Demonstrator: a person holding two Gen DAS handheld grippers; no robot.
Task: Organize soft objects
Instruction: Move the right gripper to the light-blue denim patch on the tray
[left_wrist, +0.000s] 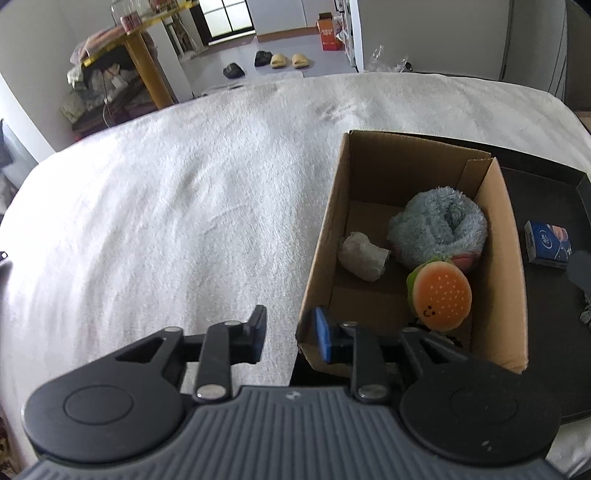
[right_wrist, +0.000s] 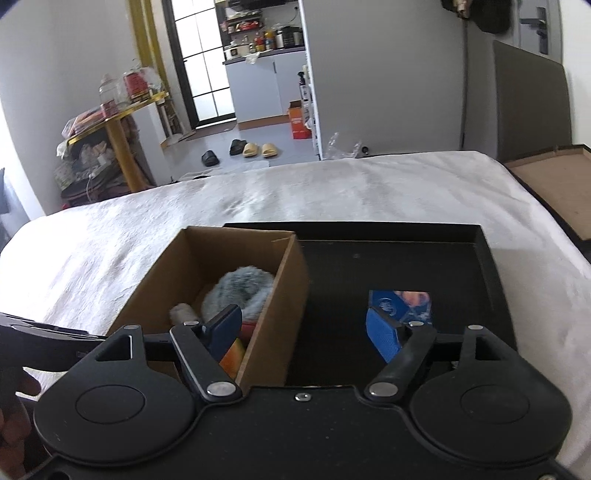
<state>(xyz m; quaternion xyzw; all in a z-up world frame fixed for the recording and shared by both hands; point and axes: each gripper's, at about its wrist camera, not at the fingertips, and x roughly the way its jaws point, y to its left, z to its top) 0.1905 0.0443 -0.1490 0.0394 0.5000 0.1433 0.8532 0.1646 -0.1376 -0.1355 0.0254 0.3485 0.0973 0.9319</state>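
Cardboard box (left_wrist: 506, 236) sits open-topped on the bed (left_wrist: 166, 206), inside the left part of a shallow black tray (right_wrist: 487, 266) that rests on the white fuzzy cover. Three soft things lie in the box: a grey-blue fluffy plush (left_wrist: 439, 229) against the box's far right wall, a small white crumpled bundle (left_wrist: 364, 254) by its left wall, and an orange burger-shaped plush (left_wrist: 441, 297) with a smiling face toward the near end, touching the fluffy plush. On the bare tray floor to the right of the box lies a small blue packet (left_wrist: 546, 242), apart from the box wall.

The left gripper (left_wrist: 290, 338) hovers at the box's near left corner, jaws spread and holding nothing; one blue pad is over the bed cover, the other just at the cardboard corner. The right gripper (right_wrist: 306, 332) hangs above the near edge of the tray, jaws spread wide and empty; its left finger is over the box interior near the plush toys, its right finger over the blue packet, and the box's right wall runs between them.

Beyond the far edge of the bed, slippers (right_wrist: 255, 149) lie on the floor, and a yellow-framed shelf (right_wrist: 122, 147) with clutter stands at the left wall. A flat brown board (right_wrist: 554, 184) lies at the bed's right edge.
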